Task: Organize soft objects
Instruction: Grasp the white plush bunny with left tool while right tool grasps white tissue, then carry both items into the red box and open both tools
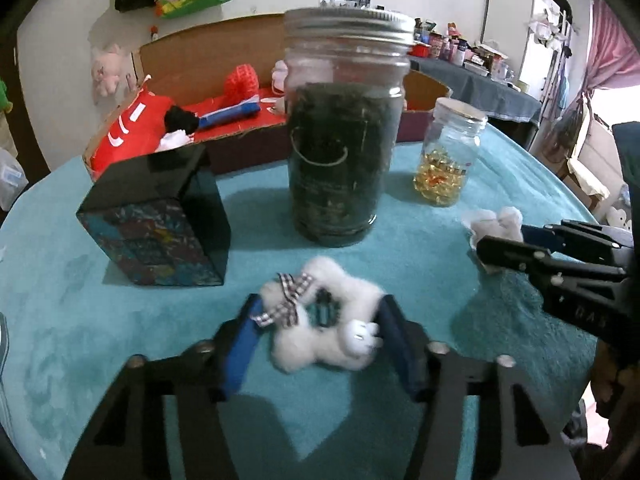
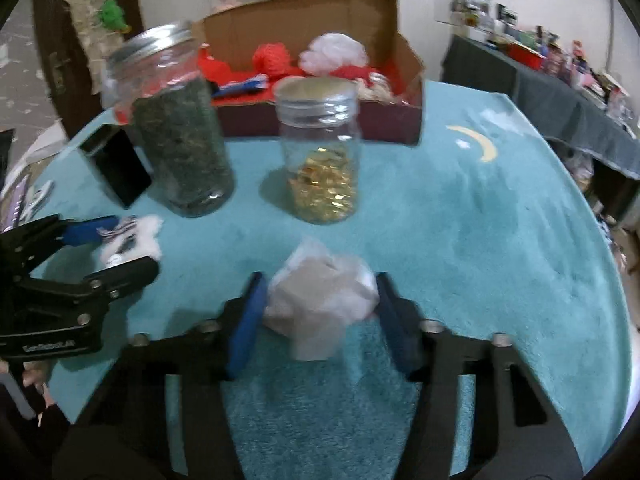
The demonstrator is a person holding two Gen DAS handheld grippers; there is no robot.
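Note:
A white plush star (image 1: 324, 320) with a checked ribbon lies on the teal tablecloth between the fingers of my left gripper (image 1: 318, 308); the blue pads touch its sides. It also shows in the right wrist view (image 2: 132, 236). A crumpled white soft wad (image 2: 320, 304) sits between the fingers of my right gripper (image 2: 318, 292), which close on its sides; it also shows in the left wrist view (image 1: 496, 220). A cardboard box (image 2: 312, 120) at the back holds red, white and blue soft things.
A tall jar of dark leaves (image 1: 344, 128) and a smaller jar of yellow capsules (image 1: 450, 156) stand mid-table in front of the box. A black box (image 1: 156, 216) stands at the left. The round table's edge (image 2: 600, 240) curves at right.

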